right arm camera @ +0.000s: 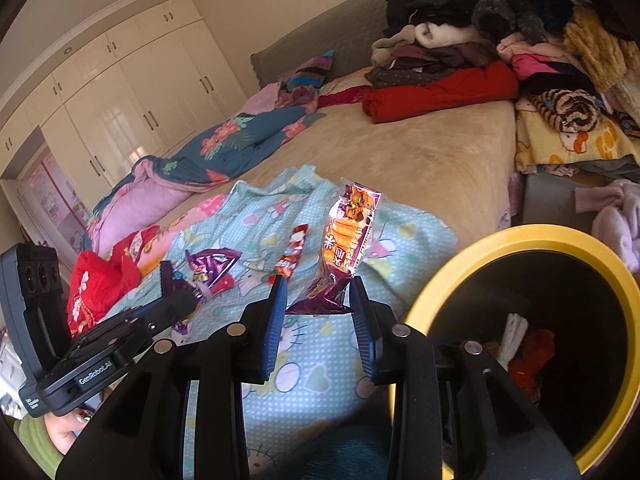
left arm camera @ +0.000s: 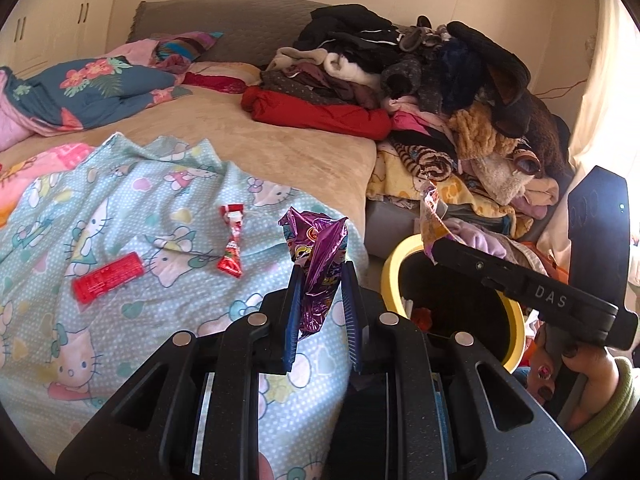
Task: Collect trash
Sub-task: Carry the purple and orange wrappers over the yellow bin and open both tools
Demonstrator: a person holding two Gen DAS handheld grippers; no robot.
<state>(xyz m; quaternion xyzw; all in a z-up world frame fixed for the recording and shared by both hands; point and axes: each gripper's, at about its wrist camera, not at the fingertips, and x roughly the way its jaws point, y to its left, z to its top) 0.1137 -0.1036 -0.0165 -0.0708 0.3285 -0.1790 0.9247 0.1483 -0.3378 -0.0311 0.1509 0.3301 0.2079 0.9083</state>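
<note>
Bed (left arm camera: 280, 148): lying beyond the hand-held gripper.
Clothes pile (left arm camera: 420, 76): sitting far right.
Wardrobe (right arm camera: 132, 100): standing far left.

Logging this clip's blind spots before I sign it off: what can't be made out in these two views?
- Bin contents: in the right wrist view, a white and a red item show; the rest is dark shadow.
- Same bin, left wrist view: the right gripper covers its mouth.
- Purple wrapper: lower end hidden between the left gripper fingers.
- Orange snack wrapper: print too small to read.
- Person: only a hand shows.
</note>
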